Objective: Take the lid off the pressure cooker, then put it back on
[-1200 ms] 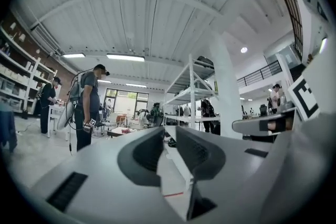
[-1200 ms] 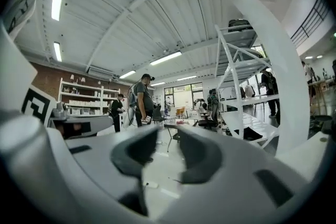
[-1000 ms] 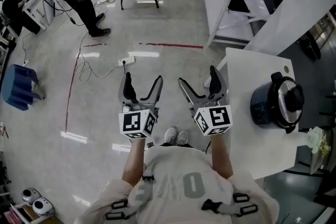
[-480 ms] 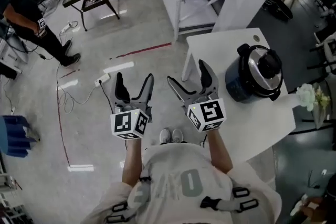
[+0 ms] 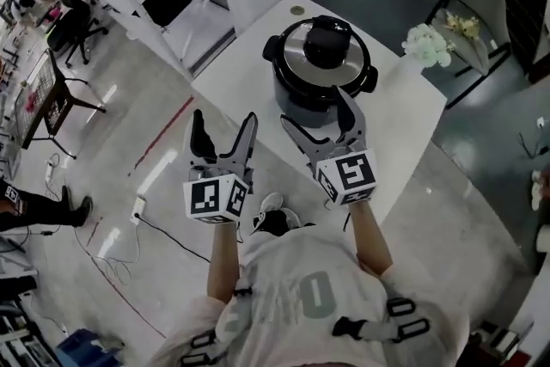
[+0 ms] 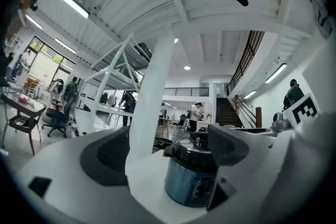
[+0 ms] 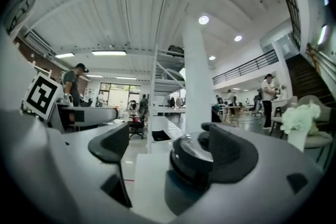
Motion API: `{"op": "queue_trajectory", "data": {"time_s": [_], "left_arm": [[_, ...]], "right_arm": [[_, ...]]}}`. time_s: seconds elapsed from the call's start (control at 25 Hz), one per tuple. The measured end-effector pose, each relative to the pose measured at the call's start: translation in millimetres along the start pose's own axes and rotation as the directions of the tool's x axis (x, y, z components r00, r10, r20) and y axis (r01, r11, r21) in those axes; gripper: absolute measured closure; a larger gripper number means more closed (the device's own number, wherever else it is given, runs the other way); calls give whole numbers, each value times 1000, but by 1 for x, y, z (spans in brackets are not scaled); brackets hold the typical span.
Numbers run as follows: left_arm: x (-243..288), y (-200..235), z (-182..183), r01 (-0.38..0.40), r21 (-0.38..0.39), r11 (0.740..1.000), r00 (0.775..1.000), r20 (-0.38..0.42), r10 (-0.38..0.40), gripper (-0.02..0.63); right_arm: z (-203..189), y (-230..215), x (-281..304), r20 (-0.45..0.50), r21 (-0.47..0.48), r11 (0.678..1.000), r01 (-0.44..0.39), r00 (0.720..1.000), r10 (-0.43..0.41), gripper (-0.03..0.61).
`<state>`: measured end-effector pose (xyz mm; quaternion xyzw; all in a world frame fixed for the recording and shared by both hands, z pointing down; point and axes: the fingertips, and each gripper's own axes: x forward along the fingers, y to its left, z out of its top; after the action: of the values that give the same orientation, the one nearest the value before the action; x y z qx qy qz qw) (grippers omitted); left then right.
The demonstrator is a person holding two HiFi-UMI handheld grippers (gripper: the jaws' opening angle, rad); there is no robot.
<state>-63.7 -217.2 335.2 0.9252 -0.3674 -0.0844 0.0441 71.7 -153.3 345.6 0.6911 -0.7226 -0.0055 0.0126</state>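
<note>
Head view: pressure cooker (image 5: 296, 101) stands upright on the white table (image 5: 249, 73), lid (image 5: 296, 56) seated. Body is dark blue, lid is shiny steel with a black knob on top, and the side handles are black. Your right gripper (image 5: 316, 110) hovers just short of it, jaws spread, gripping nothing. Your left gripper (image 5: 223, 123) is beside it at the table's edge, jaws likewise apart, empty.

The right gripper (image 5: 315, 108) hides part of the pressure cooker (image 5: 302, 64).
</note>
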Motion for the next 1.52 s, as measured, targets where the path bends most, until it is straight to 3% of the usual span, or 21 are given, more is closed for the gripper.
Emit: {"op": "queue_trajectory", "data": {"time_s": [0.2, 0.36, 0.56, 0.72, 0.96, 1.12, 1.28, 1.4, 1.52], "left_arm": [[57, -30, -17, 180, -21, 983, 983, -37, -181, 166], [88, -49, -20, 302, -13, 953, 951, -65, -302, 166], [106, -57, -21, 411, -15, 911, 908, -76, -411, 166], [116, -51, -20, 445, -17, 895, 892, -80, -445, 166], [128, -55, -21, 474, -11, 880, 878, -67, -474, 166], [138, -65, -33, 498, -28, 867, 861, -105, -498, 166], [147, -76, -38, 495, -24, 869, 860, -131, -494, 166], [160, -80, -34, 496, 35, 867, 861, -147, -487, 166], [177, -81, -30, 500, 101, 860, 860, -173, -479, 166]], "right_arm": [[-9, -66, -26, -28, 21, 972, 235, 972, -234, 109], [-7, -91, -36, -35, 20, 933, 358, 933, -358, 109], [-8, -96, -30, -30, 25, 901, 433, 901, -433, 109], [-10, -94, -22, -34, 19, 888, 459, 888, -458, 109], [-13, -105, -16, -51, 13, 890, 457, 889, -455, 109], [-10, -116, -15, -42, 13, 899, 438, 898, -438, 109], [-9, -130, -16, -58, -14, 913, 407, 912, -407, 109], [-9, -137, -8, -79, -47, 941, 335, 938, -338, 109], [-8, -139, 10, -105, -81, 974, 214, 970, -222, 109]]}}
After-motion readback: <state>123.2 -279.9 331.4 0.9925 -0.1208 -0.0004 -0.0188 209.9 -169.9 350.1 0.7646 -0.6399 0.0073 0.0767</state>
